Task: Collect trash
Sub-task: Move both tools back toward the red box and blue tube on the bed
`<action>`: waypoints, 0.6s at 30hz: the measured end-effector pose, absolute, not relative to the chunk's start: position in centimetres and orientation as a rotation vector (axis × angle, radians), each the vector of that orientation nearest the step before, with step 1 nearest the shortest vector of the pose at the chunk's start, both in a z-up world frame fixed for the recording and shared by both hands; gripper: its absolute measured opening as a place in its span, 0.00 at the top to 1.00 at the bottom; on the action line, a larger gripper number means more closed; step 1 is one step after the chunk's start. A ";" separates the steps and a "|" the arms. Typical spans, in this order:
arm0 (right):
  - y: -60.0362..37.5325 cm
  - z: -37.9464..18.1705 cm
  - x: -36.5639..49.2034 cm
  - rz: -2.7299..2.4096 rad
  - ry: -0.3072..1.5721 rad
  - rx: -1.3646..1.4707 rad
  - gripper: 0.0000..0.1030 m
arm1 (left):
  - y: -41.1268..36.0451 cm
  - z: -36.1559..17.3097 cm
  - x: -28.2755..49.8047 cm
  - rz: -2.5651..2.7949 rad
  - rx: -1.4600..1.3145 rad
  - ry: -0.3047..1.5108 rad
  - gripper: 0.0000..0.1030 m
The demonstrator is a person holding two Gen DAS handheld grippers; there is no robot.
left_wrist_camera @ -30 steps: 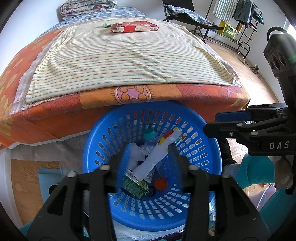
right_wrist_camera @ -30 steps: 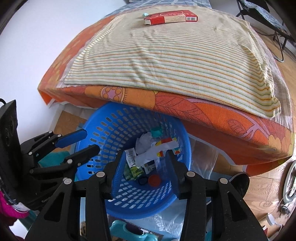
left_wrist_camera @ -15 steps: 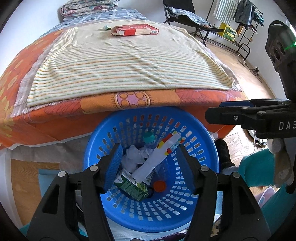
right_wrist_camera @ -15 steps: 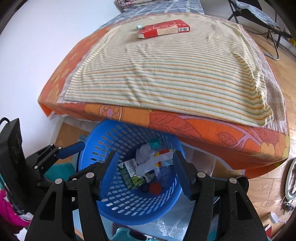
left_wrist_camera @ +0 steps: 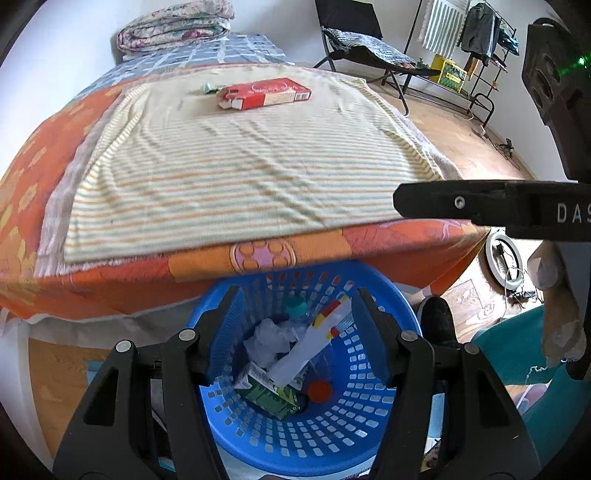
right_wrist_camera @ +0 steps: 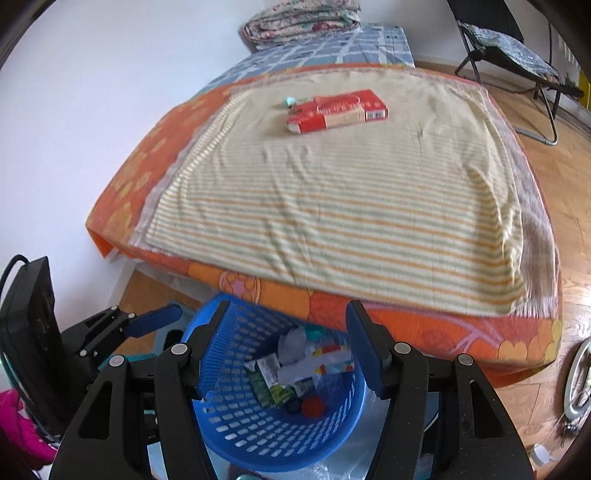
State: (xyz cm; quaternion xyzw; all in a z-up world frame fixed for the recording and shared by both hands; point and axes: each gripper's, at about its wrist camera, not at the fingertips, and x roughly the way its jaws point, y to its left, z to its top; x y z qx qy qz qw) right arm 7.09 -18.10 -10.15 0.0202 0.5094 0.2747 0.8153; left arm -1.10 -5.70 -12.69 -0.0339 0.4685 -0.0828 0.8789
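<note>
The left gripper (left_wrist_camera: 295, 332) hung above the blue basket (left_wrist_camera: 369, 417), jaws released and nothing between them. The right gripper (right_wrist_camera: 284, 347) hung above the same basket (right_wrist_camera: 240, 428), jaws likewise released and empty; they had just been opening wider.

Below and between the left jaws, inside the basket, lay the collected trash: crumpled white paper (left_wrist_camera: 271, 338), a long white carton with coloured blocks (left_wrist_camera: 314, 347), a green carton (left_wrist_camera: 269, 393), a teal cap (left_wrist_camera: 295, 306) and an orange cap (left_wrist_camera: 319, 390). None of these items touched either set of pads.

Ahead of both pairs of jaws, well apart from them, stood a bed (left_wrist_camera: 92, 266) with an orange cover and a striped blanket (left_wrist_camera: 240, 177). A red box (left_wrist_camera: 264, 94) lay flat on the blanket toward the far end, one end flap open. A small teal object (left_wrist_camera: 208, 87) lay just beside that open end; what it was could not be told.

In the left wrist view the right gripper appeared to the right of the jaws, seen from the side. A folded quilt (left_wrist_camera: 173, 26) lay at the far end of the bed.
</note>
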 end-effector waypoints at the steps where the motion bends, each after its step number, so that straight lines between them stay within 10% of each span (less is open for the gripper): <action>1: -18.0 -10.0 7.2 0.588 1.082 0.043 0.41 | -5.7 -12.5 -0.9 -0.173 -0.072 0.978 0.40; 18: -18.7 -4.3 16.5 0.595 0.899 0.073 0.40 | -1.4 -6.2 6.9 -0.139 -0.029 0.922 0.39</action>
